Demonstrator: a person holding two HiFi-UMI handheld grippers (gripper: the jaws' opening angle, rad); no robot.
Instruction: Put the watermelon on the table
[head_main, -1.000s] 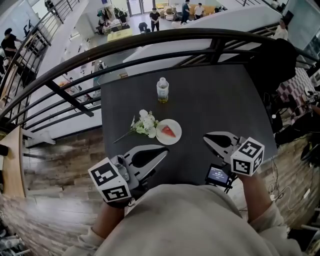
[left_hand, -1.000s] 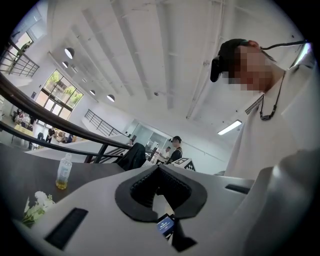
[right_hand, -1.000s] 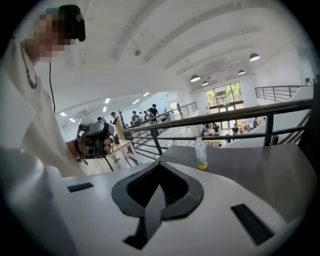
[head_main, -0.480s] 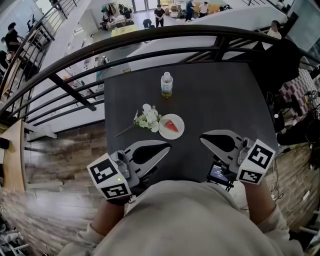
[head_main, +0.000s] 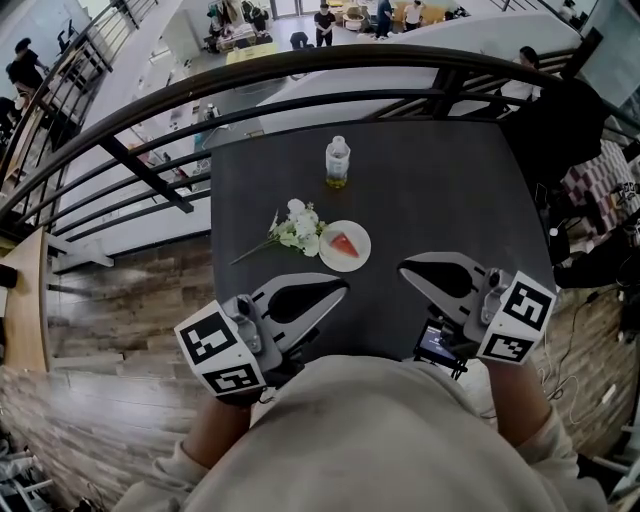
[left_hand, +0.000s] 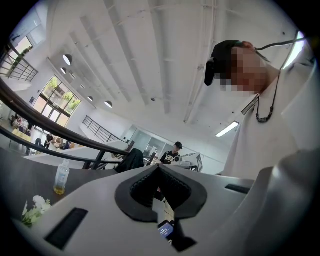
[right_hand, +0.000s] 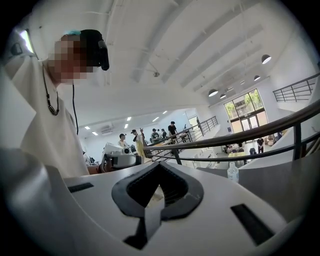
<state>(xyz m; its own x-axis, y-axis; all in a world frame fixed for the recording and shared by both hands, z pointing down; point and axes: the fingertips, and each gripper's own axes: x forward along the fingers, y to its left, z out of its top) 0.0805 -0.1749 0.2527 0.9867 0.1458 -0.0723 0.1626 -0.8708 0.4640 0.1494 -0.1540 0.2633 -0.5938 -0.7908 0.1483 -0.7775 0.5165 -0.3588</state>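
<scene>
Charcoal-grey counter (head_main: 450, 200) fills the middle of the head view, backed by a curved black railing (head_main: 300, 75). The watermelon (head_main: 345, 244), a red wedge, lies on a small white plate (head_main: 329, 259) near the counter's middle. A sprig of white flowers (head_main: 297, 228) lies just beside the plate on its left. A clear bottle (head_main: 338, 163) holding some yellowish liquid stands upright farther back, well apart from both. The left gripper (head_main: 342, 288) and the right gripper (head_main: 404, 268) hover over the counter's near edge, both pointing inward toward the plate but short of it and touching nothing. Each carries its marker cube at the rear. A small lit screen (head_main: 437, 346) sits below the right gripper. In the left gripper view, the fingers are pressed together at their tips, with only the dark diamond-shaped hollow of the pads between them and nothing held. The bottle and the flowers show low at the left on the counter, and the person's pale top fills the right side. In the right gripper view, the fingers likewise meet at the tips and are empty. The bottle stands at the right, on the counter, under the sweep of the railing.
</scene>
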